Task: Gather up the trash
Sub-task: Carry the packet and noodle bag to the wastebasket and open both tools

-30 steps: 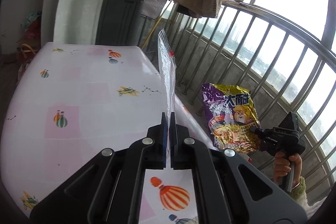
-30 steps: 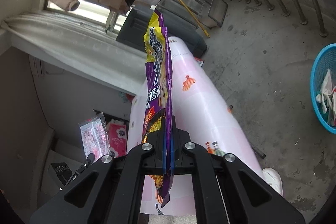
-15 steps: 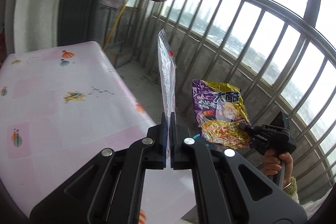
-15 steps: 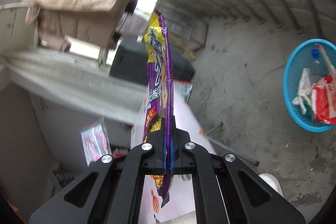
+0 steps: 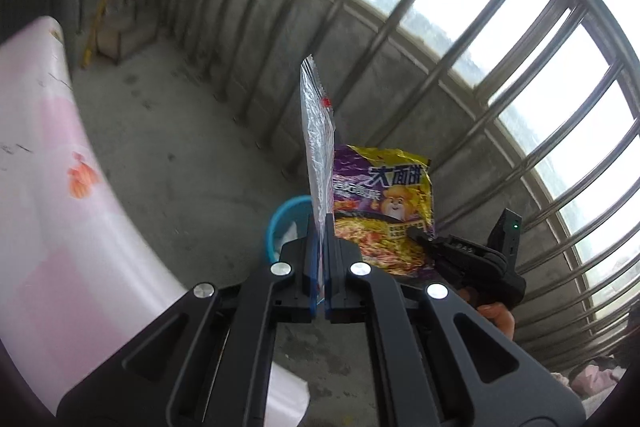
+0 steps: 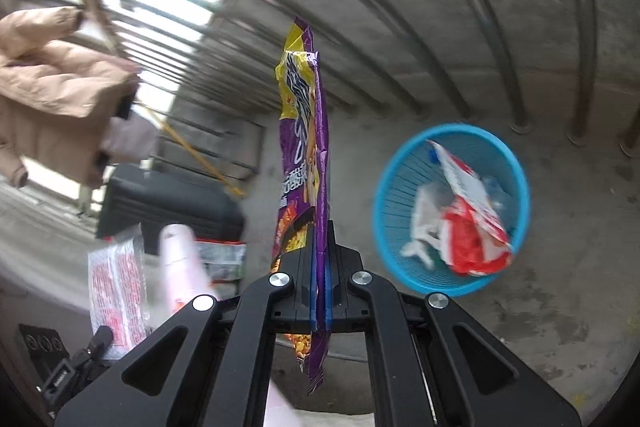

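My left gripper (image 5: 320,227) is shut on a clear wrapper with red print (image 5: 316,147), which stands edge-on between the pads. Behind it, a blue basket (image 5: 276,227) shows partly on the floor. To the right, my right gripper (image 5: 416,233) is shut on a purple and yellow noodle packet (image 5: 384,211). In the right wrist view the right gripper (image 6: 319,231) pinches that packet (image 6: 308,147) edge-on. The blue basket (image 6: 394,179) lies to its right, holding a red and white wrapper (image 6: 468,195) and white plastic. The left gripper (image 6: 100,339) with the clear wrapper (image 6: 116,291) is at lower left.
A table under a pink printed cloth (image 5: 60,187) fills the left. A metal railing (image 5: 480,75) on a low concrete wall runs behind the basket. A tan coat (image 6: 60,87) hangs above a dark cabinet (image 6: 160,203). A hand (image 5: 492,311) grips the right tool.
Both grippers have swung away from the table toward the railing and tilted down. The blue basket has come into the left view and nearer the middle of the right view. Both wrappers stay gripped.
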